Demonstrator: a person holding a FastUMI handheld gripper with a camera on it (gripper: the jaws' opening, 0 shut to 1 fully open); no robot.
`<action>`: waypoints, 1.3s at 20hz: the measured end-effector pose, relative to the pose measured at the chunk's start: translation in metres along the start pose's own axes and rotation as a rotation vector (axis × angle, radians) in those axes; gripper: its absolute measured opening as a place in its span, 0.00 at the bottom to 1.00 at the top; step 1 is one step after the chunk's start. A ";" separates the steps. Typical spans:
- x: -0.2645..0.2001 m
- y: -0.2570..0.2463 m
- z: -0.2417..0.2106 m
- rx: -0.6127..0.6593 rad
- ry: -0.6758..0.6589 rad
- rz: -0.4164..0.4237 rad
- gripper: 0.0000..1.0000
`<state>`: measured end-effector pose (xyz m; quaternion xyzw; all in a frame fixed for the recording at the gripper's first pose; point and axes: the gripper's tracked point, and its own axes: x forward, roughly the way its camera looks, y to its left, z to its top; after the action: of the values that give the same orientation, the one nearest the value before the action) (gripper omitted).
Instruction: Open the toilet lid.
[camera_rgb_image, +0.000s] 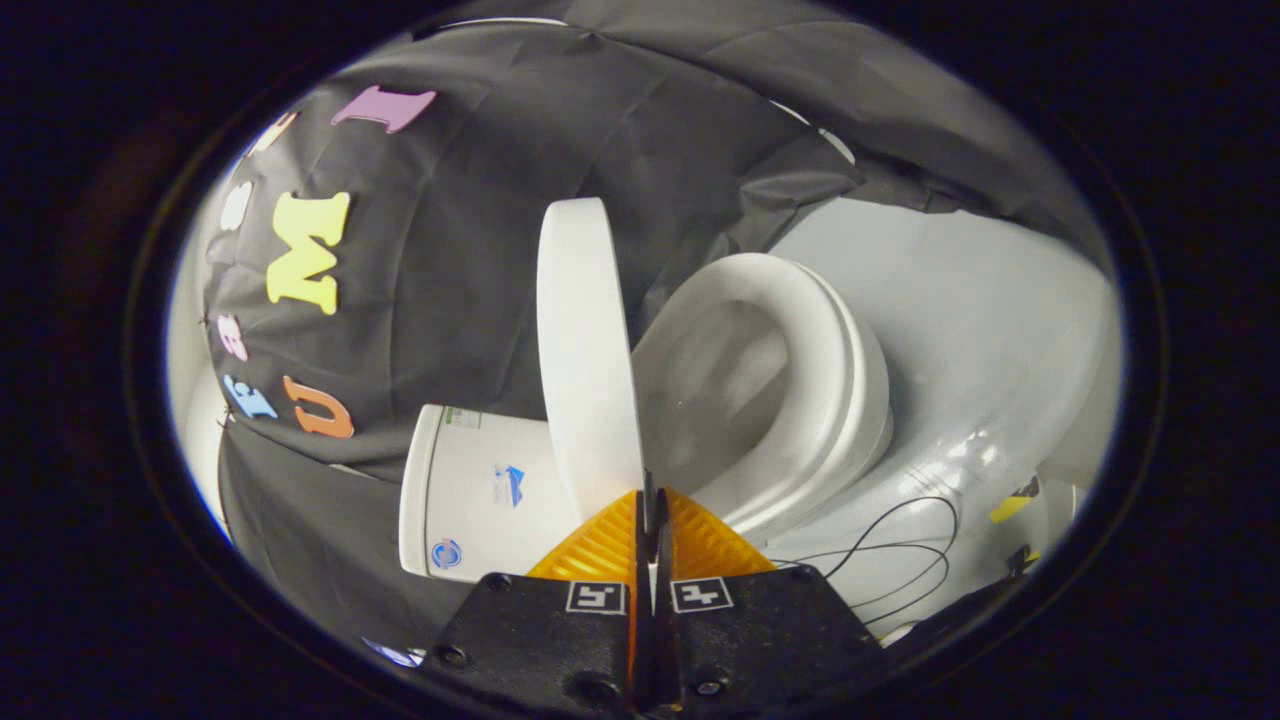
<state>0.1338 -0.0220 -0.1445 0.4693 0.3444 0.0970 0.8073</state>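
The toilet lid stands raised on edge between tank and seat, just ahead of the gripper, whose orange fingers are pressed together, gripping nothing; unsupported short of the tank, the lid may fall back onto the seat

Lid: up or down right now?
Up. The lid stands raised off the seat, the bowl opening exposed beside it. The gripper is shut, its tips at the lid's edge.

Thin black wires loop over the pale glossy floor, with a small yellow-and-black item near them, too small to identify. Black cloth, creased and wrinkled, hangs as the wall behind.
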 end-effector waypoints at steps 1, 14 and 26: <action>-0.002 0.003 0.000 -0.011 -0.004 -0.006 0.04; -0.008 0.057 -0.017 -0.148 -0.049 -0.066 0.04; -0.011 0.115 -0.037 -0.295 -0.079 -0.134 0.06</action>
<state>0.1209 0.0611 -0.0564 0.3253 0.3250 0.0736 0.8850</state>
